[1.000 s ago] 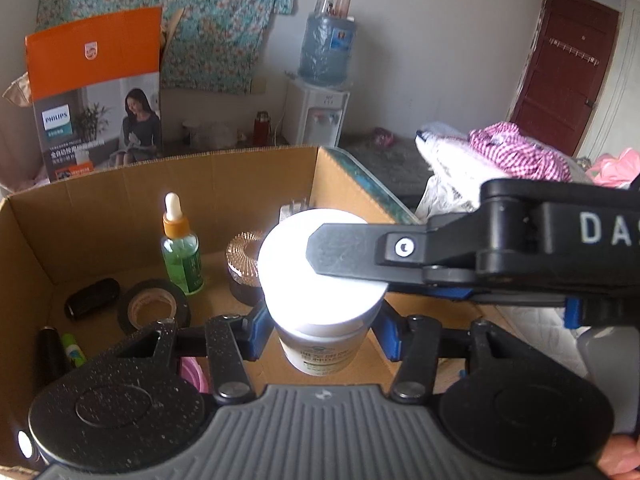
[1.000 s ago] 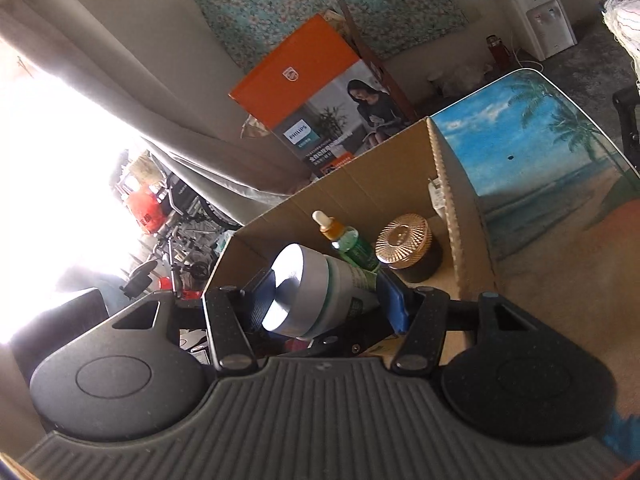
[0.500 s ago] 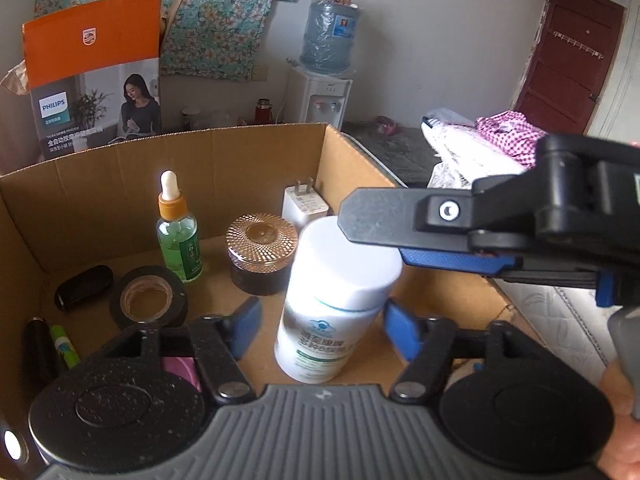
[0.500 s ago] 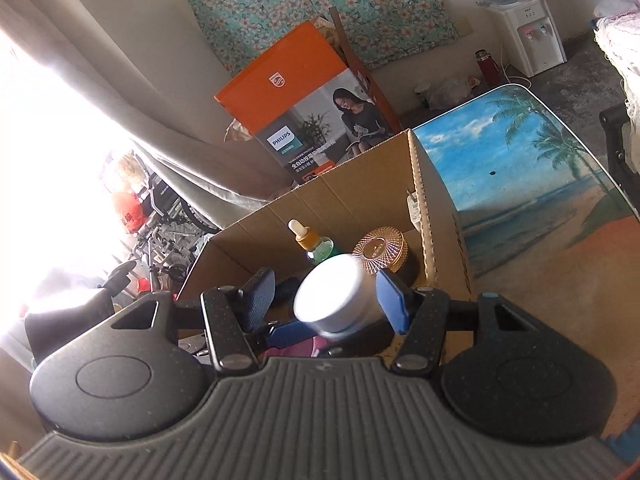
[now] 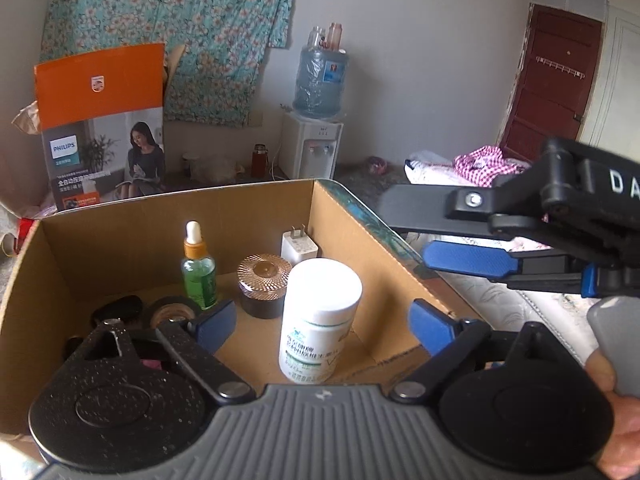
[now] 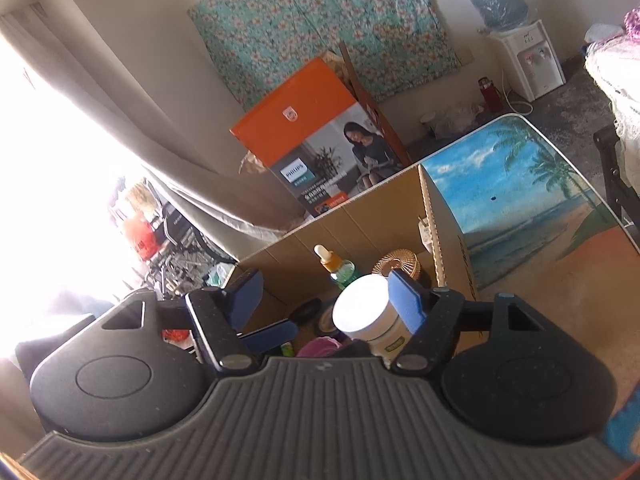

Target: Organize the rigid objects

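Orange carton (image 5: 100, 128): standing behind the box, its panel reading "PHILIPS" over a printed seated figure; the smaller lines of print are too fine to read.

Cardboard box (image 5: 380, 280): sitting open-topped on a table printed with a beach scene (image 6: 520, 200) and taking in the sorted goods.

Right gripper (image 5: 448, 240): reaching in from the right over the box's edge, with "DA" showing on its body and the rest cut off by the frame; its jaws have just been opening and are standing apart with nothing between them.

Left gripper (image 5: 320, 320): its jaws have just been opening and are standing wide, both pads clear of the bottle between them.

White bottle (image 5: 318, 320): standing upright on the box floor near the right wall; its green label text is blurring beyond reading.

Dropper bottle (image 5: 198, 270): standing with green liquid beside a ribbed-lid jar (image 5: 264, 284).

White charger (image 5: 299, 246): leaning in the far corner, behind the jar.

Tape roll (image 5: 172, 310): lying half hidden behind the left finger, next to a dark object (image 5: 118, 308) too dim to name.
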### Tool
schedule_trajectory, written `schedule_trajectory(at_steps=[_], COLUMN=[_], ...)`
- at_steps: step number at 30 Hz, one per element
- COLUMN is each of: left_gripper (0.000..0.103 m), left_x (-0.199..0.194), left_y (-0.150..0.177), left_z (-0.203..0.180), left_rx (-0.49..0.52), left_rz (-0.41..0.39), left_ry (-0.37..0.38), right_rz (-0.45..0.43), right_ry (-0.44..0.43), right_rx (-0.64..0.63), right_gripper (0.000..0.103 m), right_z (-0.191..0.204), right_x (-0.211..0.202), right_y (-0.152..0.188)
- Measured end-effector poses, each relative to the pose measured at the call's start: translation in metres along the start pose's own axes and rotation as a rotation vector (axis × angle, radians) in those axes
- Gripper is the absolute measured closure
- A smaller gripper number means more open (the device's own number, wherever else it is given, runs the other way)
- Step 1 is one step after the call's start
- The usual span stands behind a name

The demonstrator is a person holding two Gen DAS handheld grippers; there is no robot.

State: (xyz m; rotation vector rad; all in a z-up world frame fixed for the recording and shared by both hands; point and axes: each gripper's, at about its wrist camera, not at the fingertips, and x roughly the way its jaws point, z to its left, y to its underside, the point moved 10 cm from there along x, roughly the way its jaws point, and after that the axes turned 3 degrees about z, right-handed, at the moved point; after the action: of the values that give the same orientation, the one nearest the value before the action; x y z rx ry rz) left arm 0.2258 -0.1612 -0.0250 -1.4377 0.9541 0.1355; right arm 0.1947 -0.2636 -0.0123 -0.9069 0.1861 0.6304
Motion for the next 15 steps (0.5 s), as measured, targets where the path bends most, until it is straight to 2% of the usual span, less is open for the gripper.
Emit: schedule_trajectory(at_steps=[4,7,12,15], left_gripper=[0.001,0.000,0.000,0.000], left_x=[-0.031,-0.051,-0.077,-0.088], left_y=[0.003,0.003,0.002,0.001], left_z=[0.004,0.008,0.018,0.016], left_rx=[-0.028,-0.048,-0.069,-0.060], left_rz=[-0.013,-0.022,-0.013,-0.010], left_ry=[0.004,-0.018,-0.154,-0.184], right_rz=[-0.042,-0.061,-0.069,-0.072], right_ry=[-0.001,0.000,0.013,0.022], right_rx=[0.005,0.012,-0.008,-0.020], right_gripper=[0.018,0.009,0.002,0.001], right_z=[0.006,0.008,0.014,0.018], right_x=[-0.022,-0.034,-0.047,-0.051], right_y=[0.003,0.007,0.016,0.020])
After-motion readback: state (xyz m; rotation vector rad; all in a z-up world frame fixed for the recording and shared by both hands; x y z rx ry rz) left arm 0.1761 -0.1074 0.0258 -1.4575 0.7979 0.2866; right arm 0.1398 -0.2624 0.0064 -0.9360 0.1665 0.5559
